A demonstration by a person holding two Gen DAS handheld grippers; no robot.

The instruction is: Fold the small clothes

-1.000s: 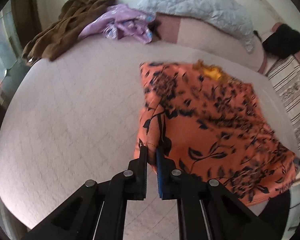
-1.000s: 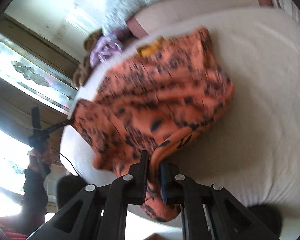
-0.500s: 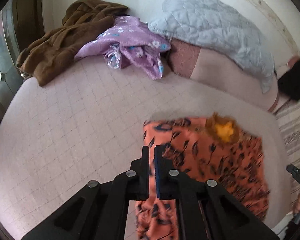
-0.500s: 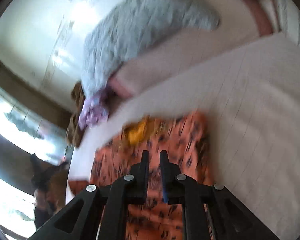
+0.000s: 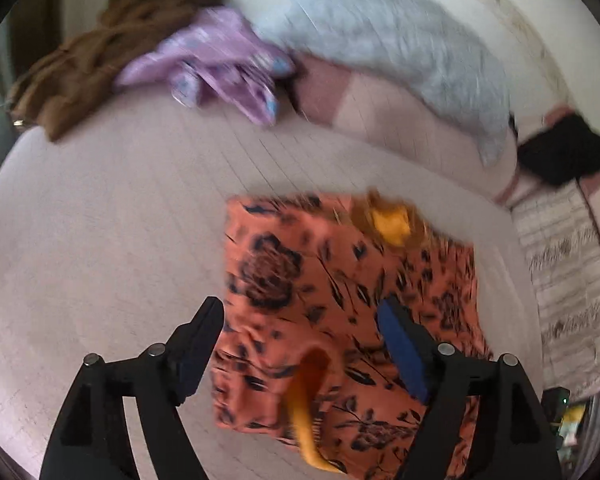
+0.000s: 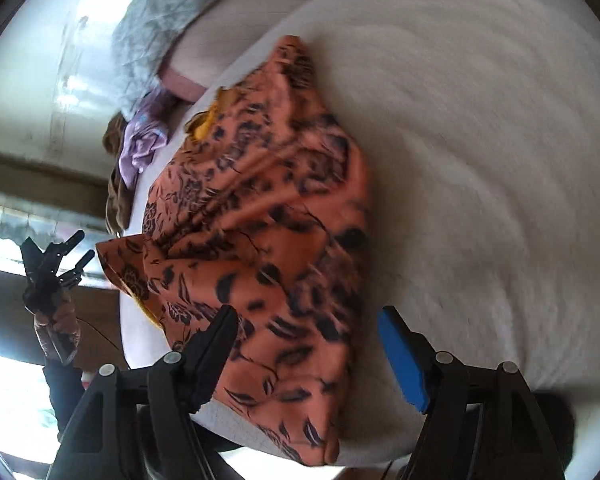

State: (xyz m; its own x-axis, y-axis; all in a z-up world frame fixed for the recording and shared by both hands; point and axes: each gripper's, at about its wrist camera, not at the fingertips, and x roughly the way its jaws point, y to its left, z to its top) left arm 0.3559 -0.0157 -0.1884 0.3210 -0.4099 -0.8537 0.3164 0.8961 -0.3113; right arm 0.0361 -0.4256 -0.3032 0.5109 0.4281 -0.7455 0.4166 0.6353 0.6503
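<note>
An orange garment with a dark floral print (image 5: pixel 340 280) lies folded on the pale bed sheet (image 5: pixel 100 240), its yellow lining (image 5: pixel 392 220) showing at the far edge. My left gripper (image 5: pixel 298 304) hovers over the garment's near left part. Its jaws are opening and the cloth lies loose below them, not pinched. In the right wrist view the same garment (image 6: pixel 268 208) lies bunched near the bed's edge. My right gripper (image 6: pixel 306 312) is above its near end, jaws also opening, pads off the cloth. The left gripper (image 6: pixel 80 247) appears there at the far left, held in a hand.
At the head of the bed lie a purple flowered garment (image 5: pixel 220 64), a brown garment (image 5: pixel 100 52) and a grey quilted pillow (image 5: pixel 400 48). A black item (image 5: pixel 564 152) and a striped cloth (image 5: pixel 568 280) are at the right. Bare sheet (image 6: pixel 480 160) stretches right of the garment.
Both grippers were shut on the orange garment's edge and carried it across the bed. Now both have let go, and the garment lies folded on the sheet.
</note>
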